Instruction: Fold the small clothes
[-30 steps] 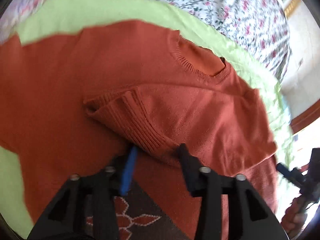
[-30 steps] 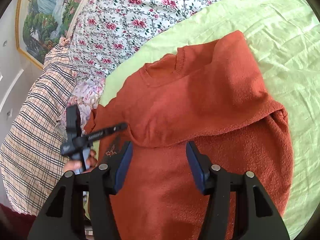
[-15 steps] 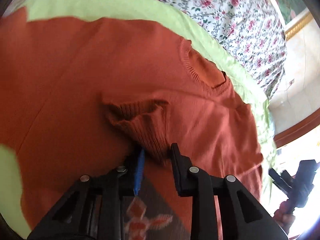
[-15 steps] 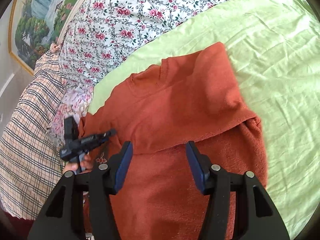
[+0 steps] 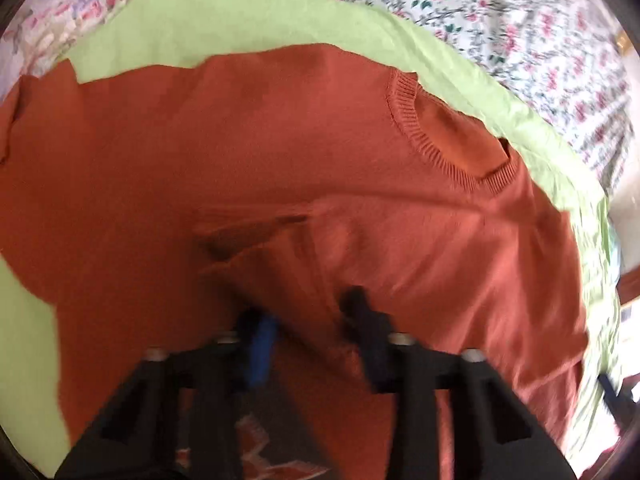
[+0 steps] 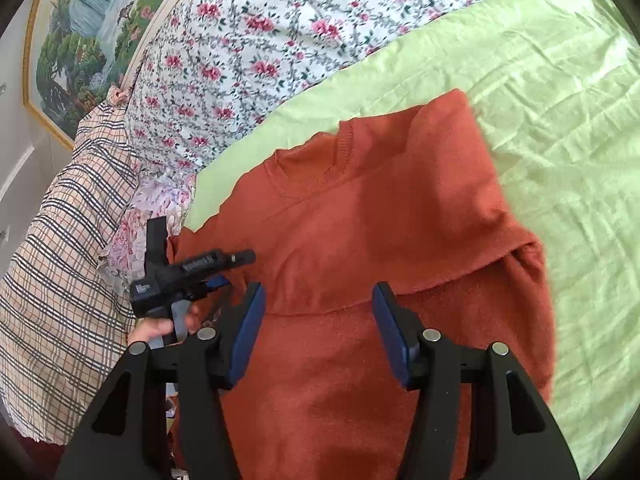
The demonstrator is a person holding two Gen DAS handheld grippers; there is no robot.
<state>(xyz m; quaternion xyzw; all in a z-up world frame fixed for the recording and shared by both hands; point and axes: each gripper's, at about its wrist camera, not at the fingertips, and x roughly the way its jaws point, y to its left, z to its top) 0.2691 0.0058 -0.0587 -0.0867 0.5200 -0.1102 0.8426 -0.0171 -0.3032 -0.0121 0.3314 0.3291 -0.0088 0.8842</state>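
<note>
A rust-orange knit sweater [image 5: 280, 140] lies on a light green sheet [image 5: 224, 28], neckline [image 5: 452, 148] to the upper right. My left gripper [image 5: 308, 312] has its fingers around a bunched ribbed sleeve cuff [image 5: 288, 276], pinching it loosely; the view is blurred. In the right wrist view the sweater [image 6: 380, 232] has one side folded across its body. My right gripper [image 6: 318, 320] is open and empty just above the sweater's lower part. The left gripper [image 6: 188, 276] shows at the sweater's left edge.
A floral quilt [image 6: 260, 48] lies beyond the green sheet [image 6: 560, 100]. A plaid blanket [image 6: 60, 280] is at the left. A framed landscape painting [image 6: 80, 40] hangs on the wall. A dark patterned cloth [image 5: 260, 452] lies under my left gripper.
My left gripper closed on the sleeve cuff, then widened a little, and has carried it over the sweater body. My right gripper stayed open and drew back slightly.
</note>
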